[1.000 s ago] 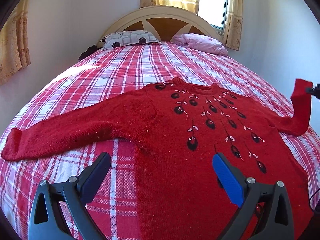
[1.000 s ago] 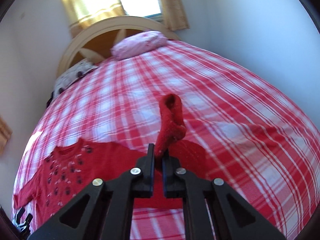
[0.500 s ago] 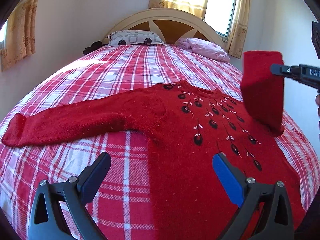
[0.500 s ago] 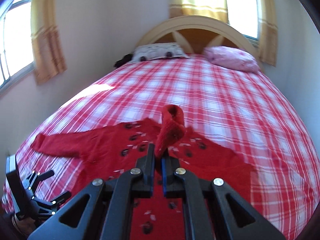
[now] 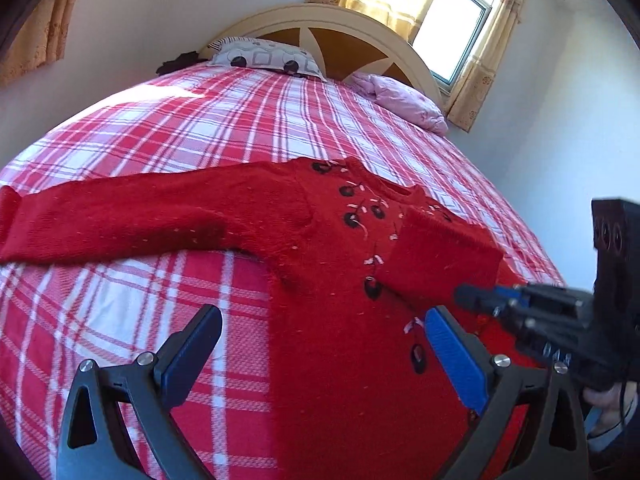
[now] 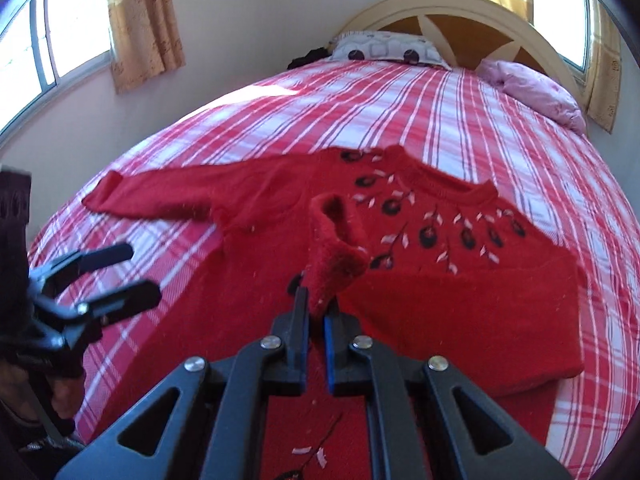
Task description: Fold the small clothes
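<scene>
We are carrying the red knitted sweater's (image 6: pixel 460 300) cuff (image 6: pixel 334 256) in our right claw (image 6: pixel 316 320), whose jaws are easing apart around it; a premature drop would bunch the sleeve crookedly just ahead. Left claw (image 5: pixel 320 344) is gaping empty over the bed-spread sweater body.

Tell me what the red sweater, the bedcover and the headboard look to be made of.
Red sweater: knitted yarn, probably wool or acrylic; fuzzy, matte, with lint specks.
Bedcover: thin woven cloth, likely cotton; flat red and white plaid, no sheen.
Headboard: seemingly wood; smooth cream-painted arch and spokes over brown panels.
</scene>
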